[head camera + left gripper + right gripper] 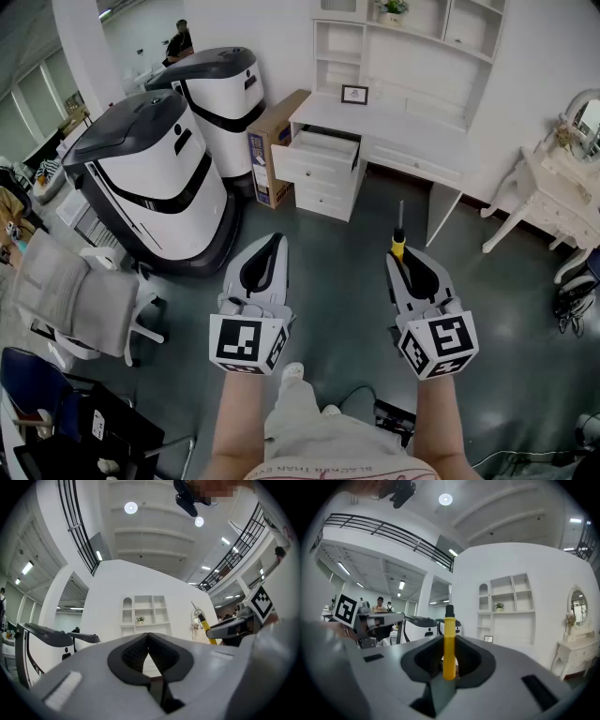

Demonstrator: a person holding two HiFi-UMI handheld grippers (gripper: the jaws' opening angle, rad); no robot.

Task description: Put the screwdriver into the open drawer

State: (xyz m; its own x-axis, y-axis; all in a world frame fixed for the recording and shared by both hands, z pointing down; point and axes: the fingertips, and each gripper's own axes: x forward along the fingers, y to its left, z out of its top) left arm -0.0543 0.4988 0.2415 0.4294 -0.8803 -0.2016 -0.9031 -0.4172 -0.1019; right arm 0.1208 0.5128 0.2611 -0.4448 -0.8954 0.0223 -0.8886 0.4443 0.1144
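The screwdriver (398, 242) has a yellow handle and a thin metal shaft that points away from me. My right gripper (401, 260) is shut on its handle; in the right gripper view the yellow handle (449, 644) stands upright between the jaws. My left gripper (265, 255) is held beside it, apart, with its jaws closed on nothing (149, 636). The left gripper view shows the screwdriver (206, 629) off to the right. Ahead stands a white desk (403, 127), whose top drawer (314, 167) is pulled open on its left side. Both grippers hover over the floor, well short of the drawer.
Two large white and grey machines (155, 178) (220, 94) stand at the left. A cardboard box (272, 141) leans beside the drawers. A grey office chair (75, 291) sits at the near left, a white dressing table (562, 197) at the right. Dark floor lies between me and the desk.
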